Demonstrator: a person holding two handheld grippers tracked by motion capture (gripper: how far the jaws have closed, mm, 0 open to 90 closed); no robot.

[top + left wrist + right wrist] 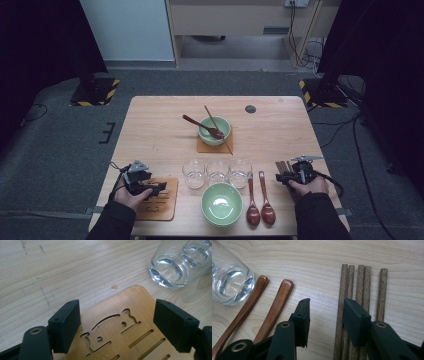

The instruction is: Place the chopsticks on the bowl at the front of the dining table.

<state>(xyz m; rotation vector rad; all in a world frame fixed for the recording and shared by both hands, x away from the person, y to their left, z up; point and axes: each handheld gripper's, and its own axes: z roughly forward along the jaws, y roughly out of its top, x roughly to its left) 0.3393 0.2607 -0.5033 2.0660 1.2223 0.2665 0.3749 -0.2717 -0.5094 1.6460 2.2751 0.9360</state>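
Our left gripper (116,322) hovers with jaws spread wide over the slotted, round-cornered bamboo trivet (125,332), beside smooth clear glass tumblers (194,173). Rightward, our right gripper (325,315) sits unclenched, empty, above the dark square-cut wooden chopsticks (362,282), near two glossy reddish wooden spoons (275,306).

the wooden table (150,130) carries two coasters (159,202), two green bowls (221,203), three glasses (193,173), two spoons (252,207) and dark chopsticks (352,285).
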